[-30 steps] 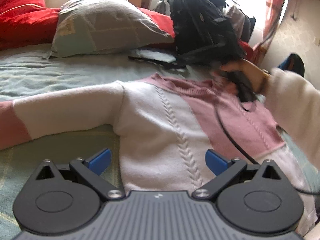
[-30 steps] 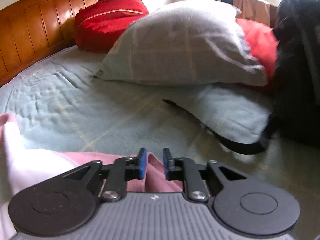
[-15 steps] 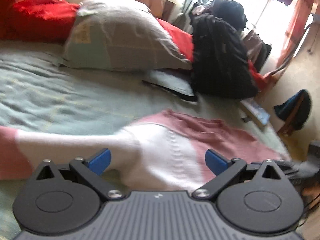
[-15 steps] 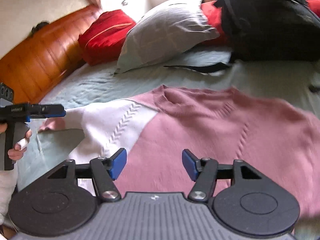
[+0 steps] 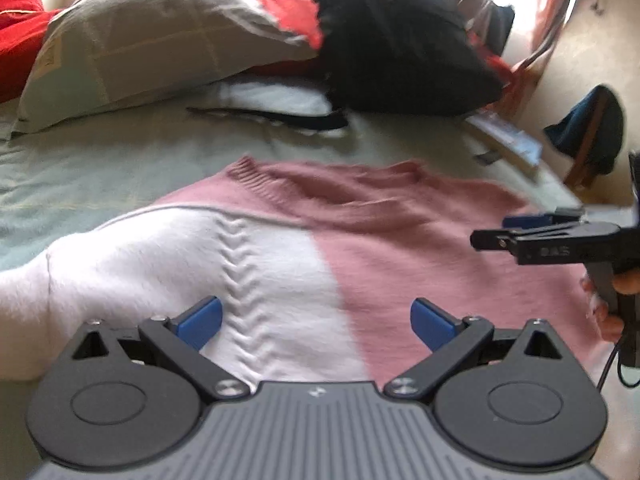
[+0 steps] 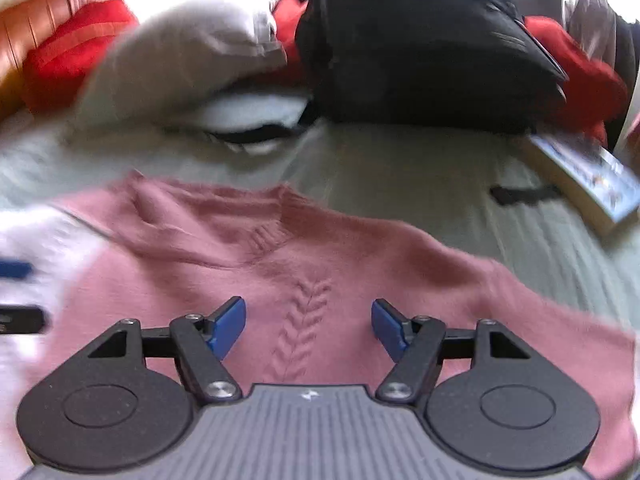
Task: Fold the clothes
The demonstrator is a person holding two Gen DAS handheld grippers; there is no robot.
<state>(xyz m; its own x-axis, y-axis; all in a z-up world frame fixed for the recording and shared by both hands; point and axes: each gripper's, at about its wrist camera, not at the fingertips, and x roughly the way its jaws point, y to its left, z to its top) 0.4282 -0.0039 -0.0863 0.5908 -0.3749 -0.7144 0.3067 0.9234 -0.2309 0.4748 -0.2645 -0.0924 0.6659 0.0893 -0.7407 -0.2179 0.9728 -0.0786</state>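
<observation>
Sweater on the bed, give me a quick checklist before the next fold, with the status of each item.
1. Sweater lying flat, front up, on the bed: ok.
2. Left hand-held gripper open, nothing gripped: ok.
3. Right hand-held gripper jaws opening, pads off the knit: ok.
4. Backpack and book apart from the sweater: ok.
5. Left sleeve laid out straight: cannot tell, it runs out of frame.
6. Hem even: cannot tell, hidden.

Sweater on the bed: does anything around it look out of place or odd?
The sweater lies flat and looks undamaged. A black strap trails loose from the backpack across the bedsheet.
</observation>
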